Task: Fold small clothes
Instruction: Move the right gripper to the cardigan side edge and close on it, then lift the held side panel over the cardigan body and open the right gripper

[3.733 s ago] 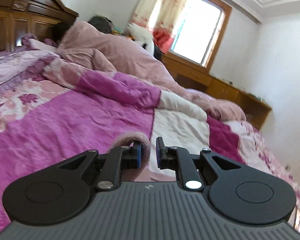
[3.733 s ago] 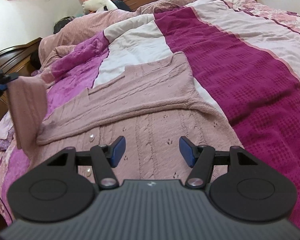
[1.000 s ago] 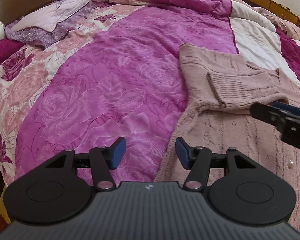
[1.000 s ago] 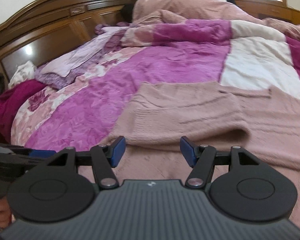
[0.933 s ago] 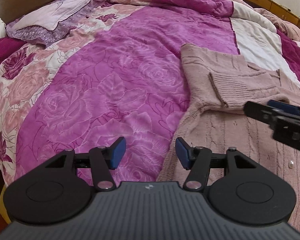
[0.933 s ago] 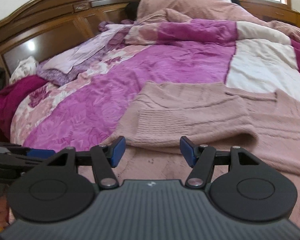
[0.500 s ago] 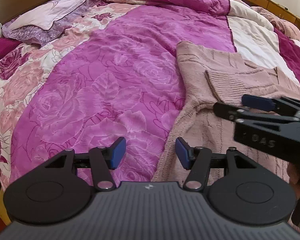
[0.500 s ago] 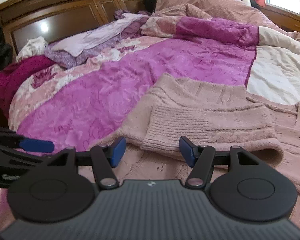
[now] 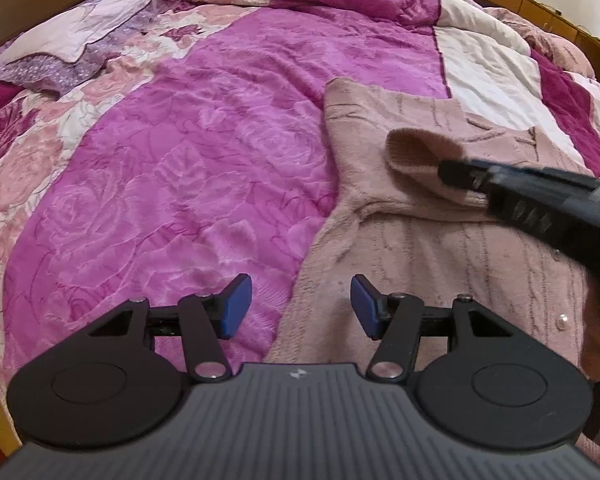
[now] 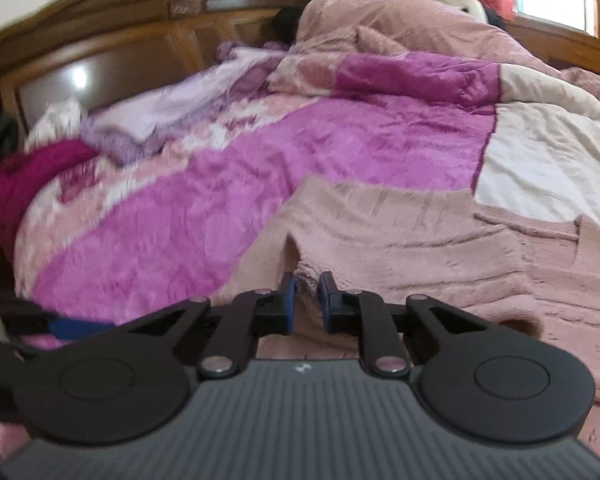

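Pink knit cardigan (image 9: 440, 248) lies flat on the bed (image 9: 204, 152). Right gripper (image 10: 307, 290), jaws just closed, pinches its folded sleeve cuff (image 9: 416, 156), probably to reposition it. Left gripper (image 9: 300, 306) hovers spread over the cardigan's near edge, empty.

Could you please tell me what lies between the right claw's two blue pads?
In the right wrist view, the cuff of the pink sweater sits pinched between the right claw pads, which have just been closing.

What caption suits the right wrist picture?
Right claw shut on the cuff of a dusty-pink knitted cardigan spread over a magenta quilted bedspread.
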A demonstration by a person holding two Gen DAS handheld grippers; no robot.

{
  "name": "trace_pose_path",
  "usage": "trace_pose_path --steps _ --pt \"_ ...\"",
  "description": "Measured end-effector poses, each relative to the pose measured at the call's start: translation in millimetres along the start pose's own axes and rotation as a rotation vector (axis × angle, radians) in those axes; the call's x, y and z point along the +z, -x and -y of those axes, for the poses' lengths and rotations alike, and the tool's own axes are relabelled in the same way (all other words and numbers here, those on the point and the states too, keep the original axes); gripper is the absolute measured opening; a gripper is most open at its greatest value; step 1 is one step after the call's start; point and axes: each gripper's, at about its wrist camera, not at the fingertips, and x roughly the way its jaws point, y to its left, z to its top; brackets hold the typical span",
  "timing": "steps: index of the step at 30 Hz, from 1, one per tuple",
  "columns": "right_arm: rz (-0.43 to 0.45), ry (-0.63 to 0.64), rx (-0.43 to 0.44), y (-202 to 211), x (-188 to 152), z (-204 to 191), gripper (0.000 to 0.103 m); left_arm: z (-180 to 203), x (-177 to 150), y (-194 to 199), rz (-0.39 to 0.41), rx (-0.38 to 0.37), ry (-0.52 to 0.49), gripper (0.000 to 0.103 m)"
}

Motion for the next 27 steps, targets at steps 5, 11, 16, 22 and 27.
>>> trace_pose_path --steps 5,11,16,22,27 --pt "0.071 -0.097 -0.027 27 17 25 0.015 10 8 -5 0.005 -0.024 0.003 0.063" --pt "0.155 -0.228 -0.084 63 27 60 0.015 28 18 -9 0.017 -0.073 -0.007 0.063" --pt "0.233 -0.354 -0.137 91 33 93 0.014 45 21 -16 0.024 -0.085 -0.040 0.063" --pt "0.284 -0.500 -0.219 115 32 136 0.014 57 21 -24 0.016 -0.089 -0.073 0.063" --pt "0.270 -0.637 -0.308 118 14 176 0.014 62 19 -32 0.005 -0.074 -0.103 0.063"
